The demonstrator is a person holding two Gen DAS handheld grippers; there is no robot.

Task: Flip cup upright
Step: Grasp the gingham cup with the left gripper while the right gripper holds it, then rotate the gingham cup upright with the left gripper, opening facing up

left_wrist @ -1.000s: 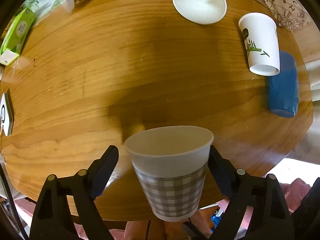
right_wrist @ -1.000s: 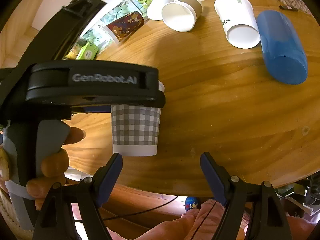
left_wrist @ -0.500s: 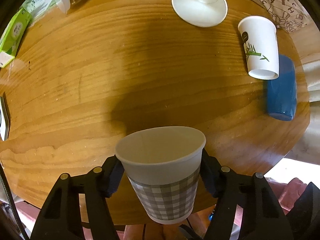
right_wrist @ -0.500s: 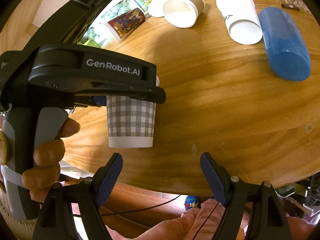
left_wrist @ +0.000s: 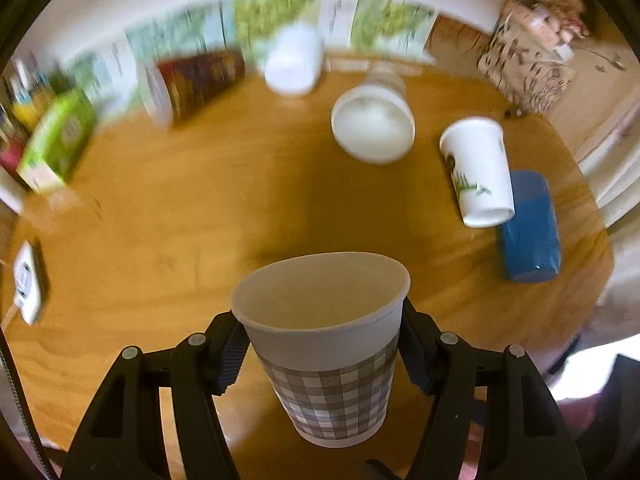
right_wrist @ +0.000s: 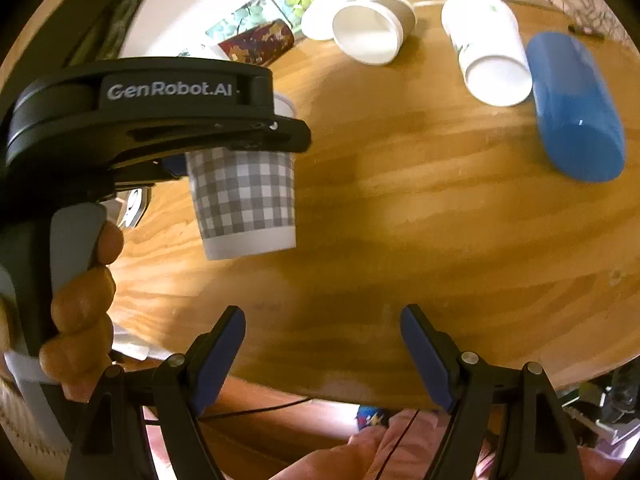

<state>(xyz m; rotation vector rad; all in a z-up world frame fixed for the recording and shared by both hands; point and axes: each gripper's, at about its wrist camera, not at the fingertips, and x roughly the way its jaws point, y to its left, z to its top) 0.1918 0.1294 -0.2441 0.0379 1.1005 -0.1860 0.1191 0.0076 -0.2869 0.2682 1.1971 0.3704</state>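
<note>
Two grippers are in view. Your left gripper (left_wrist: 322, 350) is clamped on the checked cup (left_wrist: 326, 344), pads pressing both sides just under the rim; the cup sits mouth-up, slightly tilted, and appears lifted clear of the wooden table (left_wrist: 168, 216). Your right gripper (right_wrist: 322, 354) hangs near the table's front edge with its fingers spread apart, gripping nothing. Farther right, a white cup (right_wrist: 490, 58) lies on its side, touching a blue case (right_wrist: 576, 108).
</note>
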